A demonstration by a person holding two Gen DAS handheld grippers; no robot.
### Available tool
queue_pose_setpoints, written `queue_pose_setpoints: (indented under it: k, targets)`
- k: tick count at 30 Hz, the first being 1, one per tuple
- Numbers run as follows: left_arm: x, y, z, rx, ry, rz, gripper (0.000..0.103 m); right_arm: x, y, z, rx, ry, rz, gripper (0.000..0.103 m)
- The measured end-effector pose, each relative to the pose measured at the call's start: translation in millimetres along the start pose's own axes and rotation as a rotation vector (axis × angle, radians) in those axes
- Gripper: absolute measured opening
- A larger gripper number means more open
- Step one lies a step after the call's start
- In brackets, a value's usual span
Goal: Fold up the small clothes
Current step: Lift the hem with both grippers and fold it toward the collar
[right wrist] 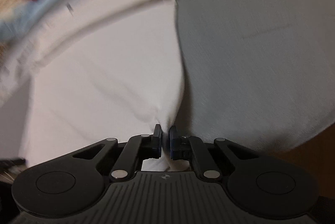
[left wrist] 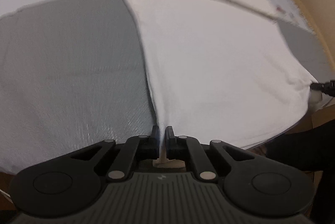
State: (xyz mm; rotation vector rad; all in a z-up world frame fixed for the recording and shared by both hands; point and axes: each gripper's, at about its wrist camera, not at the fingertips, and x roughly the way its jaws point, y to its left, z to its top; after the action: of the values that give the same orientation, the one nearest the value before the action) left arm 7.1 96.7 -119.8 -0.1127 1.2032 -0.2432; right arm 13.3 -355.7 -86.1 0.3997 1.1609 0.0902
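Jaws of the left gripper (left wrist: pixel 162 132) and right gripper (right wrist: pixel 165 132) each pinch a near corner of the white garment (left wrist: pixel 209 52). It lies spread over the grey mat (left wrist: pixel 69 60) on the desk, its near edge lifted.

Your left gripper (left wrist: pixel 162 132) pinches the white garment's near corner.

Its jaws are clamped on the white garment (left wrist: pixel 209 52), which spreads right over the grey mat (left wrist: pixel 69 60); the right gripper (left wrist: pixel 314 86) grips the far corner.
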Motion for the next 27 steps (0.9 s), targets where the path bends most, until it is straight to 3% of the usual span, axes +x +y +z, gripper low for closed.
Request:
queue_pose_setpoints:
  k: [9,14,18,21,27]
  targets:
    - [-102,-5,-11,0.016,-0.215,-0.099,0.005,-109,4,6,-0.010,-0.238,0.215,0.005]
    - [-172,-5,-42,0.059,-0.276,-0.154,0.005,-154,-27,-9,-0.015,-0.252,0.290,0.005]
    - [-226,0,-60,0.070,-0.373,-0.236,0.005,-185,-37,-27,-0.002,-0.294,0.367,0.005]
    - [-224,6,-45,0.045,-0.406,-0.232,0.005,-186,-44,-21,0.058,-0.314,0.392,0.005]
    - [-133,29,38,-0.038,-0.322,-0.105,0.005,-124,-27,30,0.072,-0.276,0.307,0.005]
